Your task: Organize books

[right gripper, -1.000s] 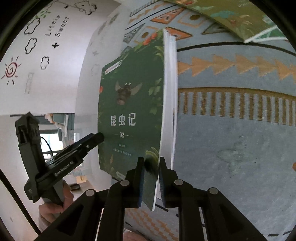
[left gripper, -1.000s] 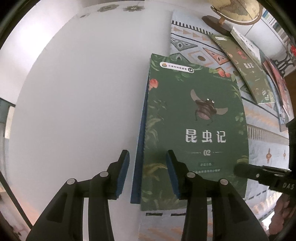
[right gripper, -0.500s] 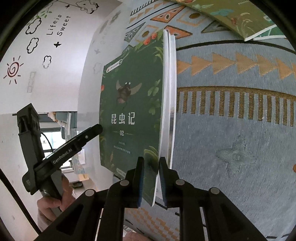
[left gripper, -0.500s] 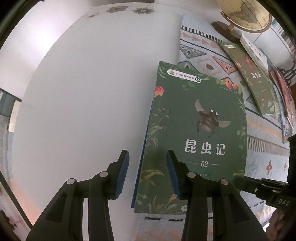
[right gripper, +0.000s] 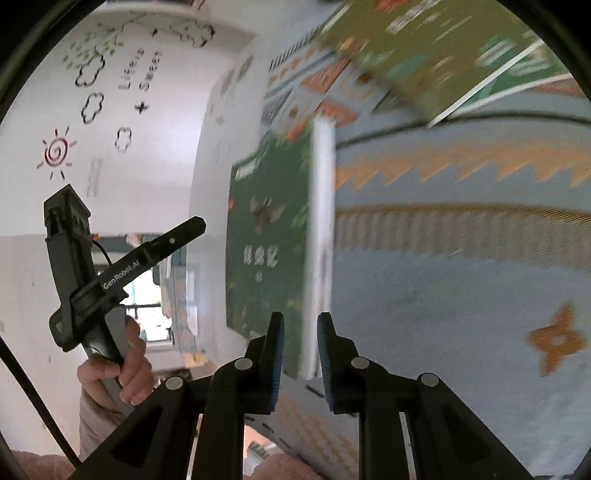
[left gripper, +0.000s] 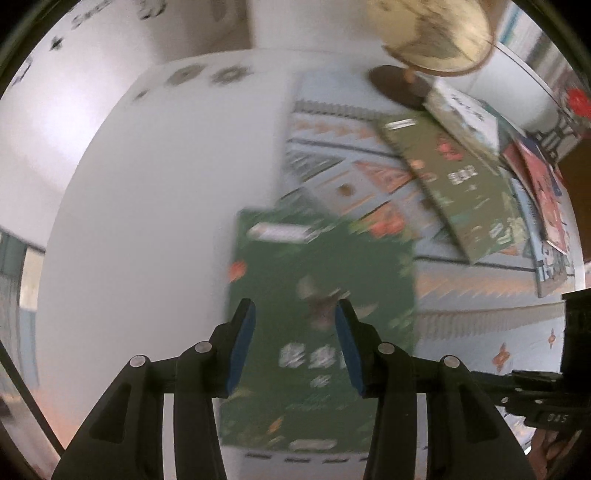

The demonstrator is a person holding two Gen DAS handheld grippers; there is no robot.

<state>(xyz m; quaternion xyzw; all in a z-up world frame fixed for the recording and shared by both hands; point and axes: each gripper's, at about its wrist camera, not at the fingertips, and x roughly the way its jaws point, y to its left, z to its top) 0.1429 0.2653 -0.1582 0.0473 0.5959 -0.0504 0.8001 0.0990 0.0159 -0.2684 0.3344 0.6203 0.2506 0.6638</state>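
Left wrist view: left gripper (left gripper: pixel 293 341) jaws opening, gripping nothing, hovering above dark green book (left gripper: pixel 321 280) lying flat, long axis running away from camera, straddling patterned mat (left gripper: pixel 480 321) edge. Olive book (left gripper: pixel 454 184), globe (left gripper: pixel 436 33) lying beyond.

Right wrist view: right gripper (right gripper: pixel 301 349) jaws slightly apart; dark green book's (right gripper: pixel 267 236) page edge sitting between pads, contact unclear through blur. Left gripper (right gripper: pixel 122 269) held by hand (right gripper: pixel 122 365).

White doodled wall (right gripper: pixel 110 110); bright window (right gripper: pixel 147 291); white table (left gripper: pixel 166 221).
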